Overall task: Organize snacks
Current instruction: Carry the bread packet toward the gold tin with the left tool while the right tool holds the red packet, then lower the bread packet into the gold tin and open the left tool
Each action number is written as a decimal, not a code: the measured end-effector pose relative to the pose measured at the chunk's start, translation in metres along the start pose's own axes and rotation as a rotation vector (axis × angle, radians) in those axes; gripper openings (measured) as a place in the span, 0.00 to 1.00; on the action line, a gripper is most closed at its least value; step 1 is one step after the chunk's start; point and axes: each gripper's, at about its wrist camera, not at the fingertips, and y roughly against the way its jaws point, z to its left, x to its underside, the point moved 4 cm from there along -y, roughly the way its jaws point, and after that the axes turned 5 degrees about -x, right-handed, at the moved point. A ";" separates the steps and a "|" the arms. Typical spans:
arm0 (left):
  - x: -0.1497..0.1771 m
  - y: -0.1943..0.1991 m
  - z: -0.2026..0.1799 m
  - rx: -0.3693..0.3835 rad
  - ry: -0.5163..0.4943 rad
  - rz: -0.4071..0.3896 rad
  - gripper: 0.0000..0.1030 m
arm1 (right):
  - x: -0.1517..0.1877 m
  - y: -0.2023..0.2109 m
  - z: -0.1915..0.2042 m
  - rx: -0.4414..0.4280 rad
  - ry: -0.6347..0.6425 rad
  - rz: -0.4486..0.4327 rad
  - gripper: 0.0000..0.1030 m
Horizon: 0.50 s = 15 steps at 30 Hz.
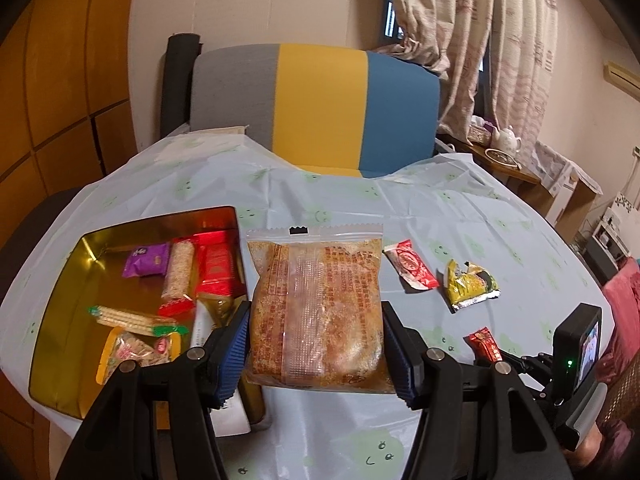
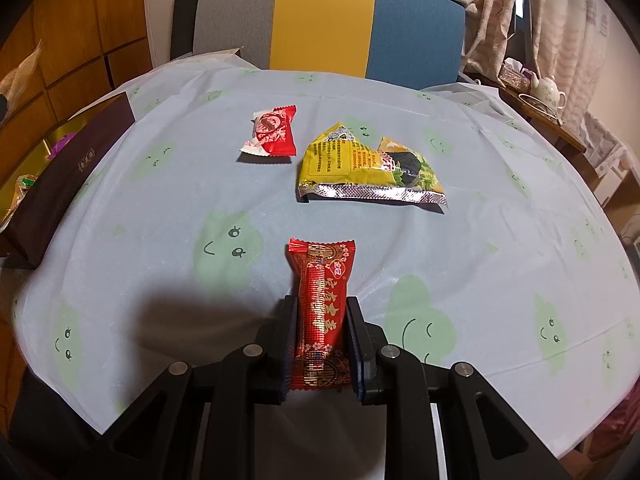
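Both grippers are closed on snacks. Left gripper (image 1: 316,354) has its blue ribbed pads pressed against the two sides of a clear bag of brown crumbly snack (image 1: 316,312), which is lifted above the table with its sealed, notched top edge pointing away, just right of the gold tin (image 1: 56,312). Right gripper (image 2: 322,346) clamps a long red foil snack bar (image 2: 322,312) between its narrow-set jaws; the bar sticks out forward past the fingertips, its crimped far end over the tablecloth.

That gold tin sits at the left of the table and already holds several packets: a purple sachet (image 1: 145,261), a pale grainy bar (image 1: 178,272), a red foil box-shaped pack (image 1: 218,268), a green-ended wafer pack (image 1: 132,320) and a clear packet with orange trim (image 1: 136,354). From the right wrist view its dark brown outer wall (image 2: 64,184) runs along the left edge.

Two loose snacks lie on the cloth beyond the grippers, near each other but apart: a small red-and-white wrapped sweet (image 2: 272,130) and, to its right, a crumpled yellow packet with a silver crimped edge (image 2: 368,172).

A pale blue tablecloth printed with green smiling blobs (image 2: 160,272) covers the table. Behind it stands a chair with a grey, yellow and blue striped back (image 1: 320,104). Further right, a white teapot (image 1: 506,138) sits on a wooden side table in front of patterned curtains (image 1: 480,32).
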 end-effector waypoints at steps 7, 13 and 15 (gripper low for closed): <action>0.003 0.001 0.019 -0.025 0.035 0.007 0.60 | 0.000 0.000 0.002 0.012 0.003 0.002 0.23; 0.010 -0.001 0.051 -0.027 0.121 0.039 0.60 | 0.000 0.000 0.002 0.014 0.004 0.002 0.23; 0.012 0.000 0.065 -0.048 0.147 0.040 0.60 | 0.000 0.000 0.002 0.015 0.004 0.001 0.23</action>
